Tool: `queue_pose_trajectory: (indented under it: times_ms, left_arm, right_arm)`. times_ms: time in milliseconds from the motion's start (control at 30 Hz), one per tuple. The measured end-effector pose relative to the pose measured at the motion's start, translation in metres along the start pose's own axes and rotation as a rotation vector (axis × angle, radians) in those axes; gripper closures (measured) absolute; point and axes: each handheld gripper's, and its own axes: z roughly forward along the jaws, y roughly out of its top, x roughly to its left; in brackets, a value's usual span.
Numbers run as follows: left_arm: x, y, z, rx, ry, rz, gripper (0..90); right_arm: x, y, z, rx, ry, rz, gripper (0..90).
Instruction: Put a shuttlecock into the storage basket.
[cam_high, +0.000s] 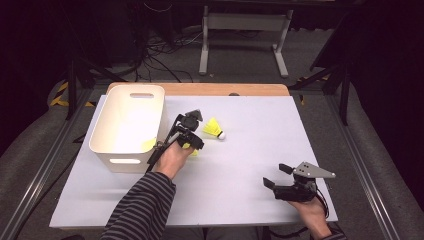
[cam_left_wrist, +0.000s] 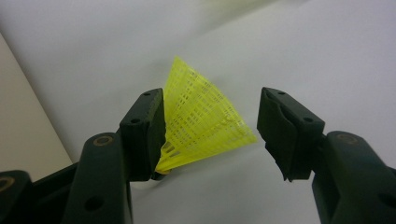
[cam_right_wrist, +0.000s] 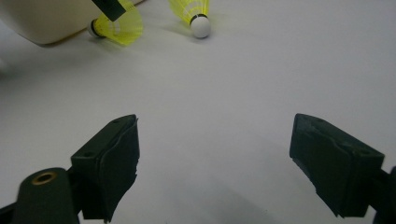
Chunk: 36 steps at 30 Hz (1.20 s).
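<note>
Left gripper (cam_high: 192, 141), centre frame beside the white bin (cam_high: 111, 142): jaws partly open around a yellow shuttlecock (cam_left_wrist: 205, 122), one pad touching, not yet clamped. One yellow piece shows in the bin; second shuttlecock (cam_high: 214, 128) waits on the table. Right gripper (cam_high: 278, 176) wide open, empty, lower right.

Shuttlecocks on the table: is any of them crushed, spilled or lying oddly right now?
Nothing stands out. One yellow shuttlecock lies on its side between the left gripper jaws, skirt intact; the second shuttlecock lies beside the white bin.
</note>
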Motion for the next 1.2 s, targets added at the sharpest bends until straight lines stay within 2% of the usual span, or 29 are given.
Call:
queue_pose_trajectory:
  times_ms: [767,1033,1200]
  left_arm:
    - [-0.0017,0.0002,0.0033,0.002,0.009,0.007,52.8]
    - [-0.0022,0.0005,0.0031,-0.009,0.016,0.016,62.5]
    - [-0.0034,0.0007,0.0035,-0.007,0.023,0.037,67.0]
  right_arm:
    - [0.0003,0.0001,0.0001,-0.001,0.003,-0.001,16.5]
    - [0.0002,0.0001,0.0002,-0.001,0.005,-0.002,16.5]
    - [0.0003,0.0001,0.0003,0.000,0.005,-0.002,16.4]
